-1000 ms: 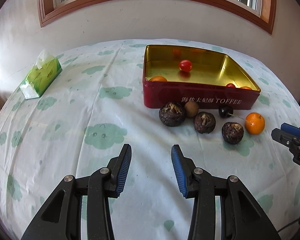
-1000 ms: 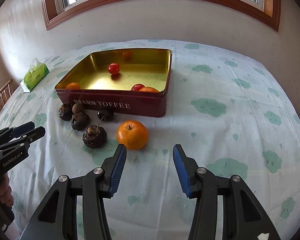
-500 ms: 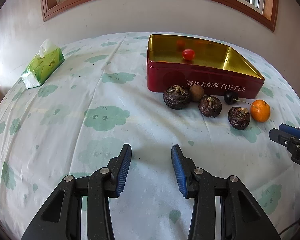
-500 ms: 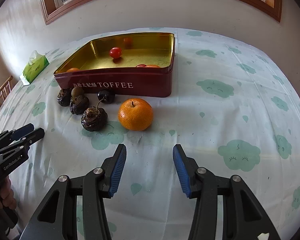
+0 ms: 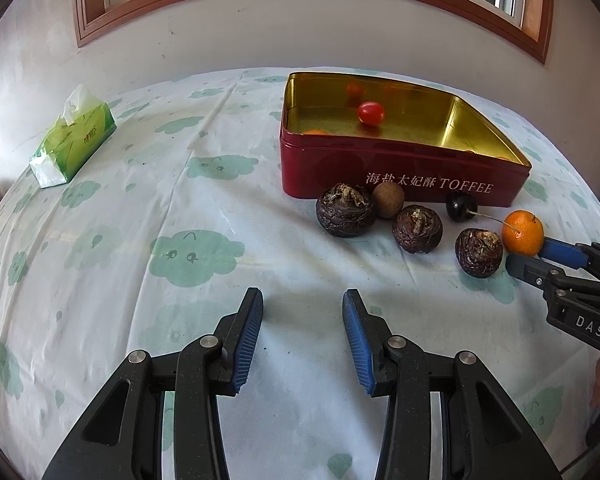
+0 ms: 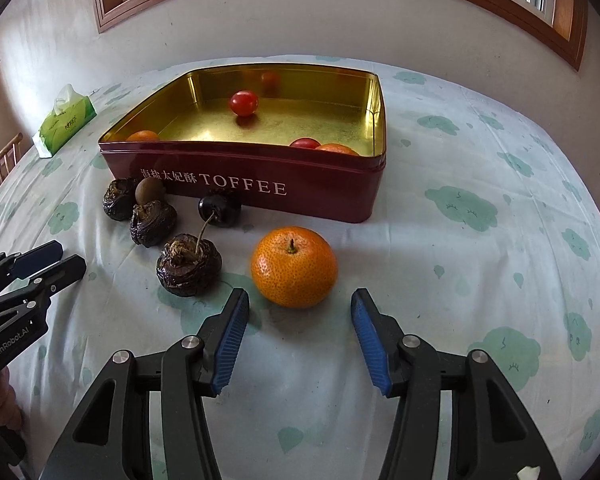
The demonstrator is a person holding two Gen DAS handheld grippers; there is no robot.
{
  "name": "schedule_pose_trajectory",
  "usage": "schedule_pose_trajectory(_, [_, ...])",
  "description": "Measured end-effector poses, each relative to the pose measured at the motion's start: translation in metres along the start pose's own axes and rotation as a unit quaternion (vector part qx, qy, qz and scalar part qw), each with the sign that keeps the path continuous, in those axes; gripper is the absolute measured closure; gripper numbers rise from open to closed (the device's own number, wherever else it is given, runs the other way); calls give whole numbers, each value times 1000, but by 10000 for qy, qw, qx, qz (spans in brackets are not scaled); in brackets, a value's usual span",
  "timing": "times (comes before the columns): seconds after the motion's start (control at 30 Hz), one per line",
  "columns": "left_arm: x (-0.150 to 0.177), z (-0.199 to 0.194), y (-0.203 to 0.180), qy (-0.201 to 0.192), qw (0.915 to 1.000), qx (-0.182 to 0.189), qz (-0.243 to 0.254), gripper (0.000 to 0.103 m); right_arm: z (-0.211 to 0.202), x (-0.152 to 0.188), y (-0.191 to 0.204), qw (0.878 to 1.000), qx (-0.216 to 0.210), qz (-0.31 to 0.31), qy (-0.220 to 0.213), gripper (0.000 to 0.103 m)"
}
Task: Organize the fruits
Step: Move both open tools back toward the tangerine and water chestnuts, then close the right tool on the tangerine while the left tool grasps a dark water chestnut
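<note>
Here the right gripper (image 6: 298,322) had just been opening its jaws, nothing between them yet; the orange (image 6: 294,266) sat just ahead, beside the tin's (image 6: 236,182) front wall. Closing off-centre could roll it away. The left gripper (image 5: 302,338) hung open, empty.

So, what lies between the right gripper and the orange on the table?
Only bare tablecloth, in the right wrist view: the right gripper stands open before the orange.
</note>
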State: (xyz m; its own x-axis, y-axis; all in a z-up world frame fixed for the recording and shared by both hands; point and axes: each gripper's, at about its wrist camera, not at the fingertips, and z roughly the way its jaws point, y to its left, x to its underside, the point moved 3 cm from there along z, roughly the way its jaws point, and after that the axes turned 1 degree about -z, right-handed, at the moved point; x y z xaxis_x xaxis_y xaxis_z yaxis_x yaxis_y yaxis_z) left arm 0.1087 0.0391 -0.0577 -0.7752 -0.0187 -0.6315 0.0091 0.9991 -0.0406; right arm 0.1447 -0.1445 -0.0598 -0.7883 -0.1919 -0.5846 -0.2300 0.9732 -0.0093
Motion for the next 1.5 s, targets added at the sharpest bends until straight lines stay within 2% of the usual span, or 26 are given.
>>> schedule_pose_trajectory(0.13, [-6, 6, -3, -5, 10000, 59, 54, 60, 5, -6, 0, 10000, 1, 17, -53, 52])
schedule_pose_trajectory(0.23, [-11, 11, -6, 0, 9999, 116, 82, 60, 8, -9, -1, 9999, 15, 14, -117, 58])
schedule_pose_trajectory(0.27, [-13, 12, -7, -4, 9999, 142, 88, 60, 8, -10, -2, 9999, 25, -12, -138, 64])
schedule_pose_trajectory(0.53, [-25, 18, -15, -25, 9996, 242, 150, 60, 7, -7, -17, 9995, 199, 174, -183, 64])
schedule_pose_trajectory(0.9, [-45, 30, -22, -10, 9992, 375, 113, 60, 7, -7, -26, 9993, 185, 278, -184, 63])
schedule_pose_trajectory(1.13, [-45, 38, -18, 71, 9992, 401, 32, 60, 7, -6, -25, 9993, 187, 278, -186, 63])
schedule_pose_trajectory(1.5, [-42, 36, -18, -5, 9994, 306, 176, 64, 7, -6, -25, 9993, 188, 278, -187, 63])
